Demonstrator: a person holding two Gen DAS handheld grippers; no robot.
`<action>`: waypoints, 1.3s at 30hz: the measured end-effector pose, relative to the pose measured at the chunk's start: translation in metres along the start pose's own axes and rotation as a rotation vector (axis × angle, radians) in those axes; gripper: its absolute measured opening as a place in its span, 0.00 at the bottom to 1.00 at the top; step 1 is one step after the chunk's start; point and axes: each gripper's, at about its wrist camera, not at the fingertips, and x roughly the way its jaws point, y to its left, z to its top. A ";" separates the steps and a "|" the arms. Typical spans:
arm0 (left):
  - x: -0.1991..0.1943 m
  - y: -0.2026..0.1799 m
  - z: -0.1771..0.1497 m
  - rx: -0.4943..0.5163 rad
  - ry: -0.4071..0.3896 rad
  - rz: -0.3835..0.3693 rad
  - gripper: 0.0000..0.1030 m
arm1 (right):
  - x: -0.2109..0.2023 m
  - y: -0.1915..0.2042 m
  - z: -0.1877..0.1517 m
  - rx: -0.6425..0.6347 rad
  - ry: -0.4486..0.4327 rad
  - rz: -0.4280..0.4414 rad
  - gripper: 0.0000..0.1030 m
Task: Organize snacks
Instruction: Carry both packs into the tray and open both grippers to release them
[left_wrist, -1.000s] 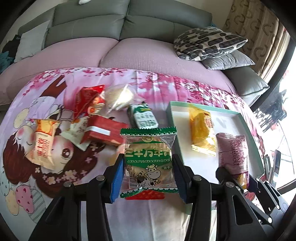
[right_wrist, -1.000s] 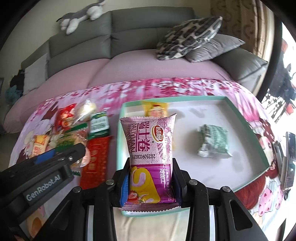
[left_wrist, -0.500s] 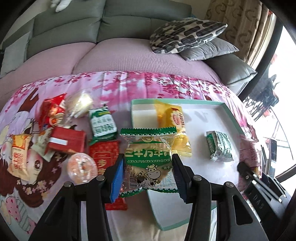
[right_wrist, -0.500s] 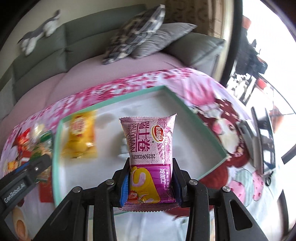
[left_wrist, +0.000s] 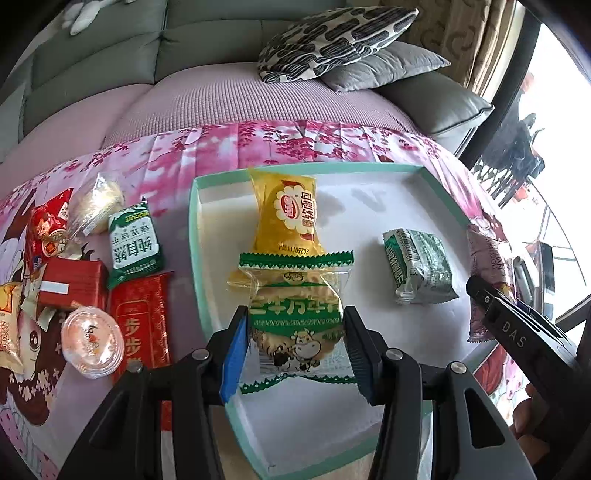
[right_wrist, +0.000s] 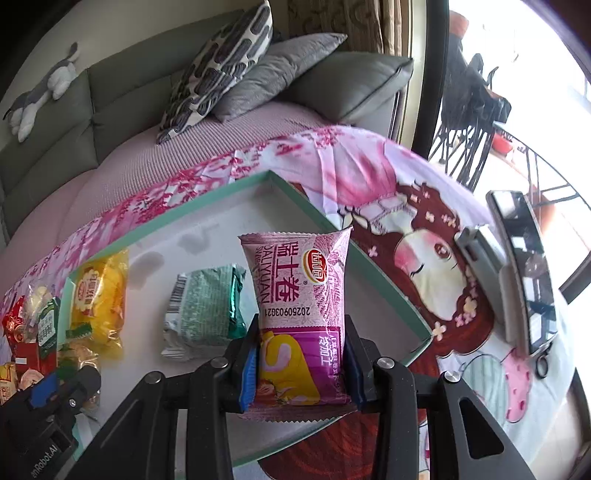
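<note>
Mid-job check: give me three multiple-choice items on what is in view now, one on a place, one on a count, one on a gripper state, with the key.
1. Where does the crumpled green foil packet lie?
A. inside the white tray with the teal rim
B. on the sofa
C. beside the red box

2. How many snacks lie loose on the tray floor, not held?
A. none
B. two
C. five

3. What is the left gripper doing?
A. open and empty
B. shut on the green-edged clear biscuit packet with a cow
C. holding a phone

Key: 1 A, the packet sits on the white floor inside the rim. 2 B, only the yellow bread packet and the green foil one lie there; the right gripper holds the purple Swiss roll packet. 3 B, both fingers press the packet's sides.
</note>
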 end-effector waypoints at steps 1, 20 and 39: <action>0.003 -0.001 0.000 0.000 0.004 -0.004 0.50 | 0.002 -0.001 0.000 0.006 0.004 0.004 0.40; 0.004 0.003 -0.003 -0.011 0.009 0.000 0.70 | 0.003 -0.004 -0.002 0.018 0.010 0.017 0.42; -0.021 0.039 0.004 -0.125 -0.100 0.121 0.93 | -0.008 0.002 -0.001 0.001 -0.009 0.015 0.86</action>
